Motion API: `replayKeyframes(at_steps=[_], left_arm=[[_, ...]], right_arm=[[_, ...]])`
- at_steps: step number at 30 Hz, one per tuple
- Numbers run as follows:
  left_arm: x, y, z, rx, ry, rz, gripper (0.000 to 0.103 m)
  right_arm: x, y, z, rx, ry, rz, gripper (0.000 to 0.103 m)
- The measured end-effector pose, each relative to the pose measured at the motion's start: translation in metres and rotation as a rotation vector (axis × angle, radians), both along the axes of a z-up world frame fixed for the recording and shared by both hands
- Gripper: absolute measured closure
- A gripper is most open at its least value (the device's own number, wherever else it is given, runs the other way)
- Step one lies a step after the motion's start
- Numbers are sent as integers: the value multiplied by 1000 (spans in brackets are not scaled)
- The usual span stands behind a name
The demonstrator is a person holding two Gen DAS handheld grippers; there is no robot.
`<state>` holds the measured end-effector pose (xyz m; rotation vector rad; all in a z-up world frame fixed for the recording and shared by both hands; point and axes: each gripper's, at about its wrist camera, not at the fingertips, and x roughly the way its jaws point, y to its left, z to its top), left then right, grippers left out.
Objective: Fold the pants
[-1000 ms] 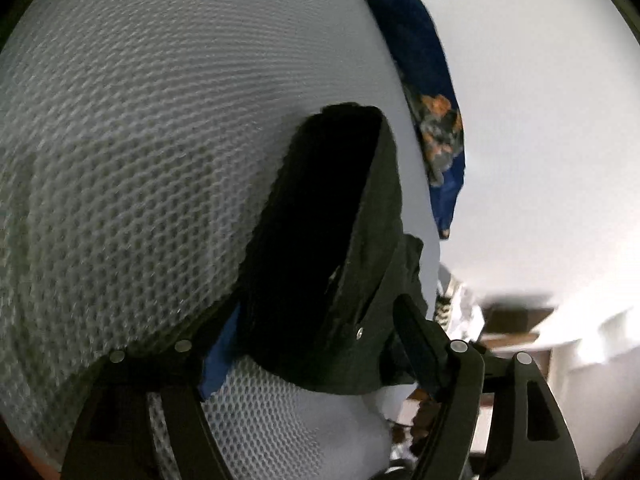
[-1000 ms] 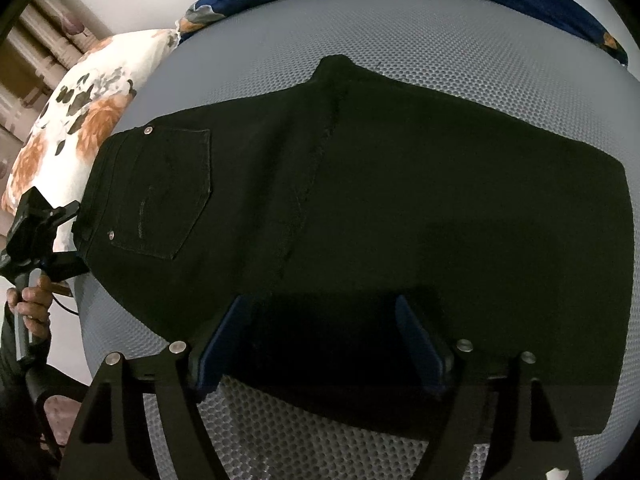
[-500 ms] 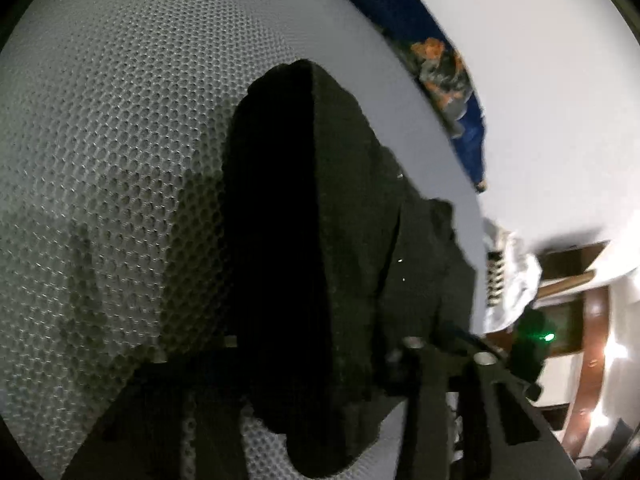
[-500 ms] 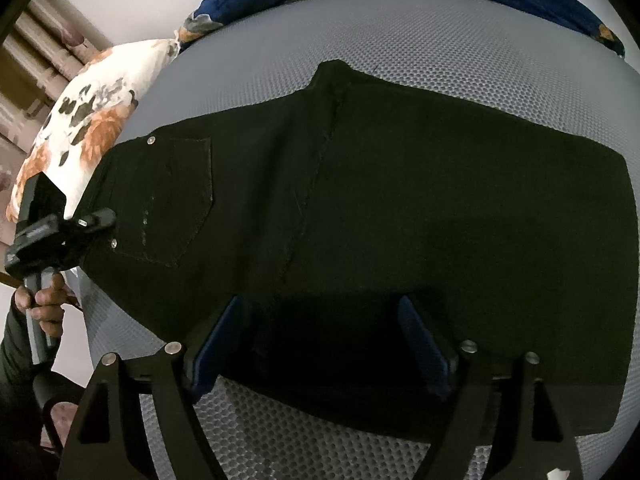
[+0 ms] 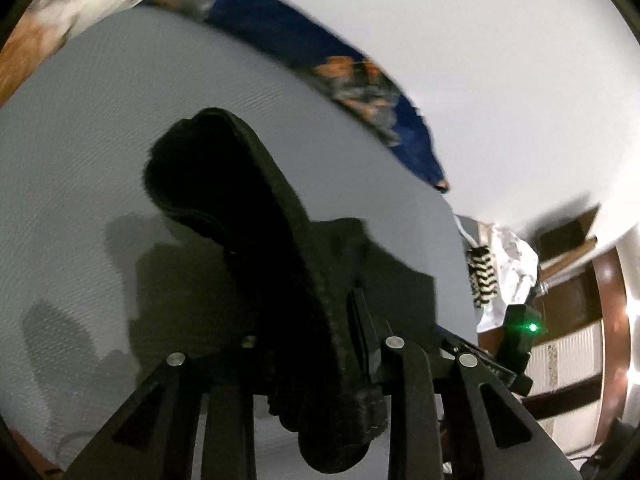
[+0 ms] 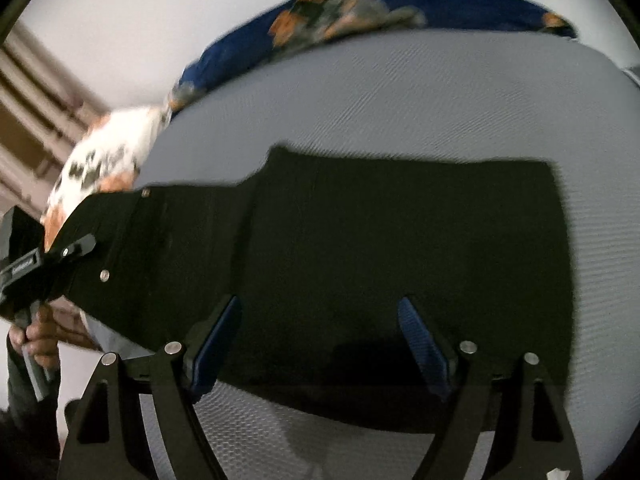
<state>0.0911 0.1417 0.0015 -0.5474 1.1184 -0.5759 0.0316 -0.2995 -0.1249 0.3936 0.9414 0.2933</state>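
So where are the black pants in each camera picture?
Left wrist: black pants fill the lower middle, bunched in the left gripper.
Right wrist: black pants spread across the middle.
Shared landmark: blue floral blanket along the grey mesh surface's far edge.

White wall (image 5: 500, 80), grey mesh bed (image 6: 400, 92)

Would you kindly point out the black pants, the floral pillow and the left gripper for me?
black pants (image 6: 400, 240): right wrist view, middle of the flat fabric.
floral pillow (image 6: 108, 160): right wrist view, its white printed face.
left gripper (image 6: 70, 250): right wrist view, jaw tips closing on the pants' waistband.
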Motion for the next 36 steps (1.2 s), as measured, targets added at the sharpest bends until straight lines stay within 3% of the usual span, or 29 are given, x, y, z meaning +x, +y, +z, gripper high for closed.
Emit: replayKeyframes(at_steps=[6, 14, 23, 26, 29, 31, 33, 35, 36], left_arm=[[5, -76, 26, -59, -74, -97, 77], [3, -178, 11, -97, -62, -233, 77], [-5, -254, -35, 59, -62, -316, 77], [-12, -270, -45, 127, -73, -338, 75], [-17, -275, -55, 148, -56, -341, 71], [-19, -277, -52, 146, -68, -344, 62], [-20, -280, -48, 122, -79, -362, 37], [-27, -279, -34, 83, -137, -371, 25], [-27, -279, -30, 82, -159, -374, 23]], right_arm=[[-16, -57, 8, 36, -29, -125, 24], [-28, -112, -5, 85, -15, -232, 24], [-29, -132, -13, 137, -41, -279, 24], [-27, -134, -21, 166, -21, -271, 24], [-25, -133, -25, 175, -9, -266, 24], [-24, -132, -28, 183, -3, -262, 24], [-24, -131, -29, 190, 1, -256, 24], [-23, -130, -31, 198, 4, -249, 24], [-22, -130, -33, 202, 10, -244, 24]])
